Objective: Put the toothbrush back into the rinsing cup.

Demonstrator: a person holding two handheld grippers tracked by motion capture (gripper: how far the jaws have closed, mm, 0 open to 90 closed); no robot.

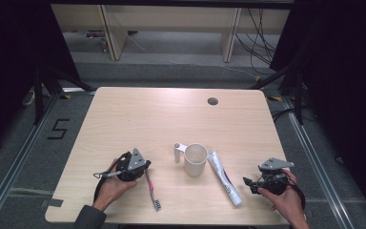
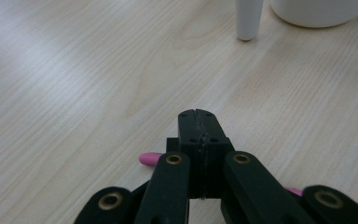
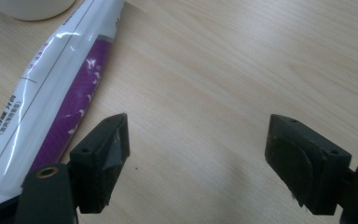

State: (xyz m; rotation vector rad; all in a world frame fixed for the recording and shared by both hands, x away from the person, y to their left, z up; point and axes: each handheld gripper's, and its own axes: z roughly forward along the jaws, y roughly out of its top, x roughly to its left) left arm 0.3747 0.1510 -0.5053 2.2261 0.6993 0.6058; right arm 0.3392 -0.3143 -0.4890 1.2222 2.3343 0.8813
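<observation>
1. On the pale wooden surface (image 1: 138, 119) a white plastic cup with a side handle (image 1: 195, 159) stands upright near the middle.
2. A white and purple toothpaste tube (image 1: 224, 177) lies just to the cup's right.
3. A pink toothbrush (image 1: 151, 190) lies to the cup's left, its head toward the person.
4. The left hand-held gripper (image 2: 197, 115) sits over the toothbrush handle, jaws pressed together; whether they pinch it, I cannot tell.
5. The right hand-held gripper (image 3: 198, 140) hangs beside the tube, jaws spread wide and empty.

Black fingers (image 3: 303, 163), brass rivets, grey sleeve (image 1: 89, 219)
</observation>
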